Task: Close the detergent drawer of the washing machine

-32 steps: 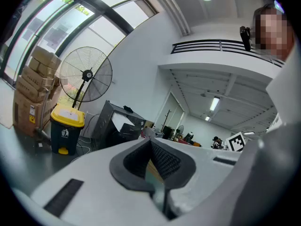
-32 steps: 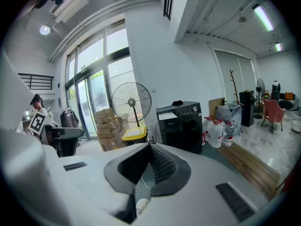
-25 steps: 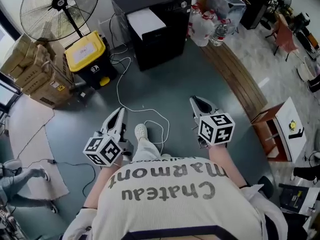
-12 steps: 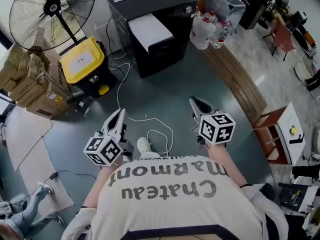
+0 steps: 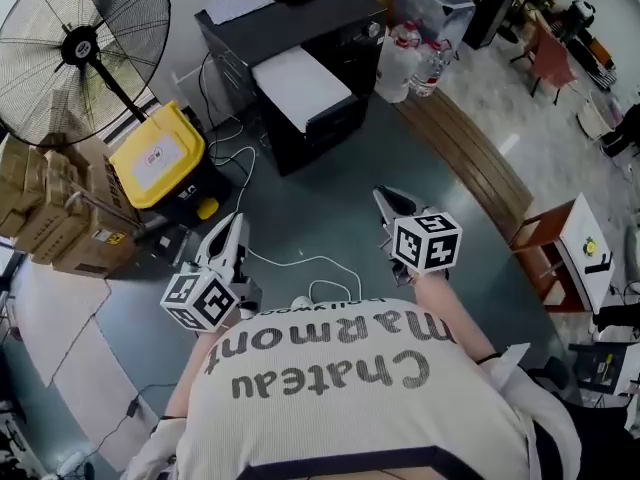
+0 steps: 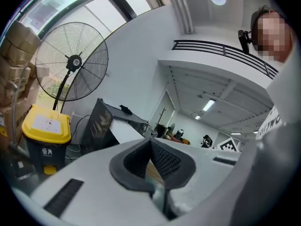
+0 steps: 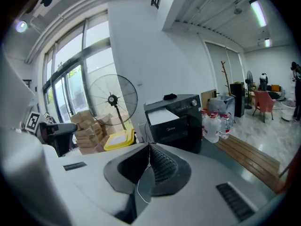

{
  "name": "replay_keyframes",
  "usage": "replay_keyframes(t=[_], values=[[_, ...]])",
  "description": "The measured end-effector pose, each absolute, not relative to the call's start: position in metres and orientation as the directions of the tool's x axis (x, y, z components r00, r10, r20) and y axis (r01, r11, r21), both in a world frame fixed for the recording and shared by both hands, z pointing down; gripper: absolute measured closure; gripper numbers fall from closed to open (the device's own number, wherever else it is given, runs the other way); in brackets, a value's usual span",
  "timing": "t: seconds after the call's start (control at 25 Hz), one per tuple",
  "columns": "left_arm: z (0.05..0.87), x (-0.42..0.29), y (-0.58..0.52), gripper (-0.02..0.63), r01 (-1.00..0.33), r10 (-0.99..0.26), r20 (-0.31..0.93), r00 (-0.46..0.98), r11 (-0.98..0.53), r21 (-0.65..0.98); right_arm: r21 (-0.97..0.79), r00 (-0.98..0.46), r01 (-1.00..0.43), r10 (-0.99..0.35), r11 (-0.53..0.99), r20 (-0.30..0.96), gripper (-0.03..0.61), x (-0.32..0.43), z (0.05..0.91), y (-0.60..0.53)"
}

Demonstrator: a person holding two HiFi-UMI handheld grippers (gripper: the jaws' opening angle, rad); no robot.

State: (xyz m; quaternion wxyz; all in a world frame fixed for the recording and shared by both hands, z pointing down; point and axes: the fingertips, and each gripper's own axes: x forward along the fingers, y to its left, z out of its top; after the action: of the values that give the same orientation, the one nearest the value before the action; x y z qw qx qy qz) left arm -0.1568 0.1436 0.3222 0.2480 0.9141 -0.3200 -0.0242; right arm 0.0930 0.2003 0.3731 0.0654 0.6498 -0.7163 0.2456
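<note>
Grey-green floor (image 5: 335, 183), crossed by a white cable (image 5: 300, 260), separates the person from the black washing machine (image 5: 300, 23), which stands well apart, ahead of both tools. The left gripper (image 5: 238, 220) and right gripper (image 5: 386, 198) both point towards the machine, and neither is clearly the nearer. Each is clenched with its pads meeting on nothing. A white panel (image 5: 300, 86) projects from the machine's upper front, its long axis across that face. It is judged to be the detergent drawer, standing out. Closing it calls for a push straight into the machine.
</note>
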Motion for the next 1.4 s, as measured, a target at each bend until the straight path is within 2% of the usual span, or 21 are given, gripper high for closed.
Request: replay_keyframes(t=[0.28, 0.44, 0.64, 0.88, 1.04, 1.32, 1.36, 1.4], values=[[0.365, -0.178, 0.114, 0.606, -0.584, -0.589, 0.176, 0.788, -0.626, 0.517, -0.339, -0.107, -0.935, -0.830, -0.103, 0.547, 0.548, 0.089, 0.449, 0.202], [0.390, -0.192, 0.111, 0.606, -0.610, -0.605, 0.221, 0.765, -0.573, 0.548, -0.289, -0.109, -0.954, -0.799, -0.083, 0.591, 0.548, 0.086, 0.468, 0.193], [0.400, -0.220, 0.093, 0.606, -0.681, -0.660, 0.269, 0.702, -0.511, 0.524, -0.388, -0.140, -0.912, -0.790, -0.132, 0.597, 0.548, 0.089, 0.490, 0.164], [0.389, -0.249, 0.065, 0.606, -0.734, -0.737, 0.253, 0.627, -0.449, 0.510, -0.478, -0.112, -0.851, -0.814, -0.218, 0.571, 0.548, 0.119, 0.499, 0.108], [0.389, -0.254, 0.050, 0.606, -0.767, -0.766, 0.276, 0.580, -0.400, 0.502, -0.542, -0.103, -0.802, -0.835, -0.252, 0.541, 0.546, 0.142, 0.506, 0.074], [0.391, -0.248, 0.011, 0.606, -0.805, -0.797, 0.310, 0.518, -0.333, 0.490, -0.632, -0.179, -0.732, -0.824, -0.254, 0.538, 0.543, 0.152, 0.544, 0.020], [0.391, -0.246, 0.005, 0.606, -0.810, -0.803, 0.313, 0.507, -0.319, 0.492, -0.643, -0.188, -0.722, -0.823, -0.254, 0.536, 0.537, 0.154, 0.549, 0.013], [0.391, -0.243, 0.000, 0.606, -0.812, -0.810, 0.314, 0.495, -0.303, 0.499, -0.656, -0.201, -0.710, -0.821, -0.254, 0.535, 0.489, 0.156, 0.554, 0.007]])
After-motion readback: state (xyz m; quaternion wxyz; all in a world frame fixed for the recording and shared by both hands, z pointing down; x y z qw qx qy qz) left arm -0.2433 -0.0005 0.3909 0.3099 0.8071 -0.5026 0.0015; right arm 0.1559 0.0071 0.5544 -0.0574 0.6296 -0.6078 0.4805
